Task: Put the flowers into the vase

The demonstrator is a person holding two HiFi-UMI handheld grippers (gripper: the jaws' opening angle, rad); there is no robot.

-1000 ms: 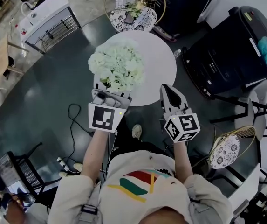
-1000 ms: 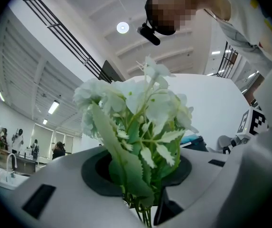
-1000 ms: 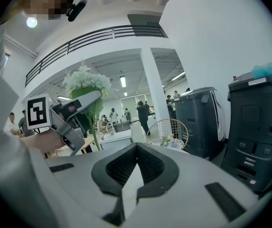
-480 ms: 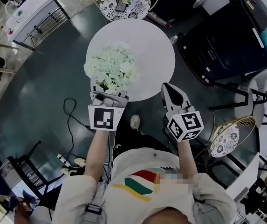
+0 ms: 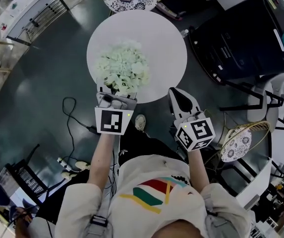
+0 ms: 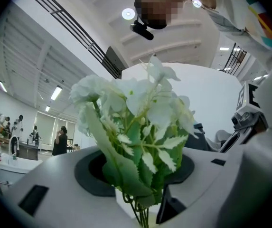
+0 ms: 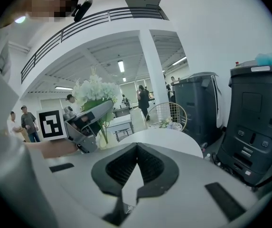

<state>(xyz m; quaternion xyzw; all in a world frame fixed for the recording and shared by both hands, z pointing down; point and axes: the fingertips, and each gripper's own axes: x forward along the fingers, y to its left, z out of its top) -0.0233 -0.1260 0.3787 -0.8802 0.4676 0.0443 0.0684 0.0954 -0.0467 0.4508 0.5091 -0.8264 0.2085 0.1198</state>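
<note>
Flowers (image 5: 123, 71): one white bunch w/ green leaves, upright, over near-left part of round white table (image 5: 156, 33). In head view the blooms hide whatever is under them.

L gripper (image 5: 116, 98): at table's near edge, tips under the bunch, approx. level. In L gripper view, stems (image 6: 142, 213) + lower leaves stand betw. the jaws. Jaws have just been opening and are now a little apart. Pale gap shows betw. stems and the pad at view's left. The other pad is just beside the stems; can't tell if it touches. Not clamped as far as seen.

Vase (image 7: 100, 141): seen only in R gripper view. Pale, small, on table below the blooms, partly behind L gripper. Stems run down to its mouth; too small to tell whether they are inside.

R gripper (image 5: 176, 92): to the right of L gripper, well apart from the bunch. Tip just at table's near-right rim, tilted down. Jaws together at the tips, nothing betw. them. Only table top shows through the hollow behind the tips.

Surroundings: dark floor (image 5: 42, 98); black bin (image 5: 241, 38) right of table; cable (image 5: 72, 115) on floor by the person's left arm.
</note>
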